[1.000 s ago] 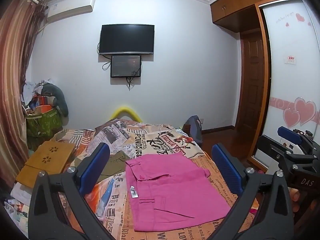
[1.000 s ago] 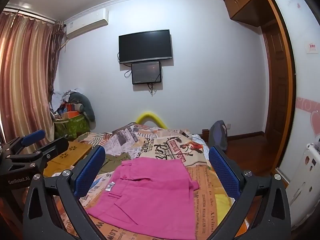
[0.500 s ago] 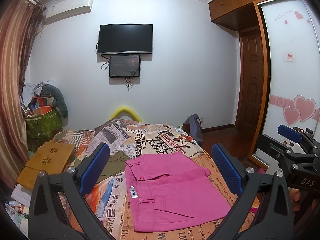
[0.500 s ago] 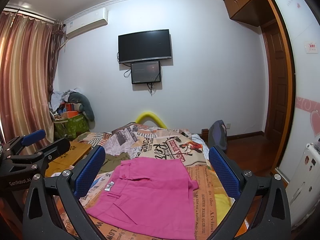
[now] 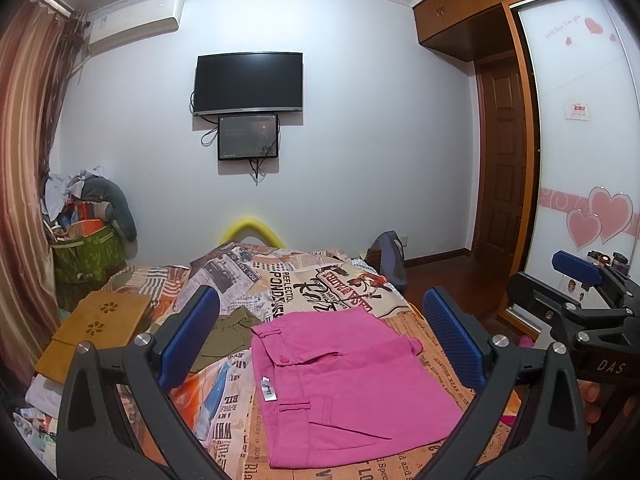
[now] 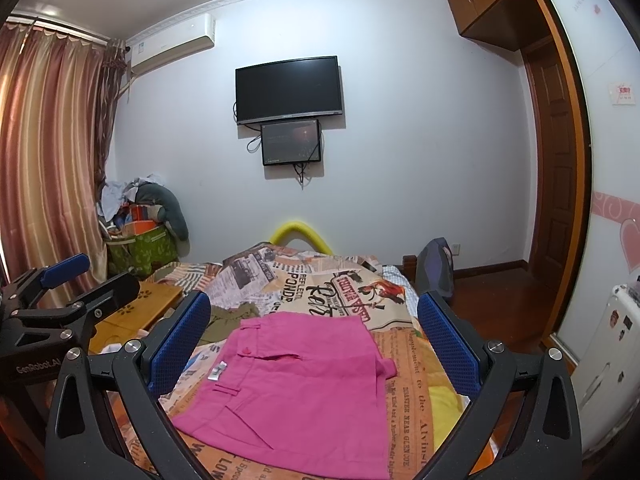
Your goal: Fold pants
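Pink pants (image 5: 348, 380) lie folded into a flat rectangle on the bed, also in the right wrist view (image 6: 296, 388). A white label sticks out at their left edge. My left gripper (image 5: 320, 336) is open and empty, held above the pants. My right gripper (image 6: 316, 340) is open and empty, also held above the pants. The right gripper shows at the right edge of the left wrist view (image 5: 576, 300), and the left gripper at the left edge of the right wrist view (image 6: 68, 288).
The bed (image 5: 304, 280) has a newspaper-print cover. An olive garment (image 5: 228, 332) lies left of the pants. A wooden lap tray (image 5: 100, 324) sits at the bed's left. A cluttered green bag (image 5: 84, 248) stands by the curtain. A wardrobe (image 5: 580, 160) stands right.
Nothing has visibly changed; both grippers stay open above the folded pants with only slight camera drift.
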Tool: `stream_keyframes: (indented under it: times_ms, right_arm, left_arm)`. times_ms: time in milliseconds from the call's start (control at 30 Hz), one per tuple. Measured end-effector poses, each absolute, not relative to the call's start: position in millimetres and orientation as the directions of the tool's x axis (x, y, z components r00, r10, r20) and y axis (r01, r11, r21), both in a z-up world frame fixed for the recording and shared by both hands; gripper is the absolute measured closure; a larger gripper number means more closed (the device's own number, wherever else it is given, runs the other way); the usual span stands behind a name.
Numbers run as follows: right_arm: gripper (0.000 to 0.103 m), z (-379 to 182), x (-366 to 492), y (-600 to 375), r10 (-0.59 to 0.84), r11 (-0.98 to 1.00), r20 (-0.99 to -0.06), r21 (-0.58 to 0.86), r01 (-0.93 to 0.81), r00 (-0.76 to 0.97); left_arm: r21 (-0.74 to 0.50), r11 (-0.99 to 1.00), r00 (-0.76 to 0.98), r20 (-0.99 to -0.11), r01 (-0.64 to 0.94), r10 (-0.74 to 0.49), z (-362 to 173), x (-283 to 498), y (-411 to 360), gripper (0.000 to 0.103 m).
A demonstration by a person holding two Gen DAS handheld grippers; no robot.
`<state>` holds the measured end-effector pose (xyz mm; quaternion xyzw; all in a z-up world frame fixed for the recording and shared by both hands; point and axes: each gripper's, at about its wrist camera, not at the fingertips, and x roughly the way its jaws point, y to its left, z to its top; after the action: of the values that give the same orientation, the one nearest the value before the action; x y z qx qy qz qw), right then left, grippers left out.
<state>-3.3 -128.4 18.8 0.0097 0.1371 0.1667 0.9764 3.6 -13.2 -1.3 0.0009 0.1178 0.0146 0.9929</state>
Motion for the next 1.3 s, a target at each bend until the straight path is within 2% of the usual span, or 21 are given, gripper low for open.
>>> stream_keyframes:
  times_ms: [900, 1300]
  right_arm:
    - [0.000, 14.1, 2.3, -129.0, 0.321, 0.947, -0.273, 0.065, -0.315, 0.907]
    - [0.000, 0.7, 15.5, -133.9, 0.304, 0.953, -0.316, 0.079, -0.294, 0.899]
  left_arm:
    - [0.002, 1.000, 0.971, -0.239, -0.002, 0.002, -1.2, 11.7, -16.7, 0.000]
    - [0.006, 1.000, 0.962, -0.274, 0.006, -0.004, -11.8, 31.1, -11.6, 0.000]
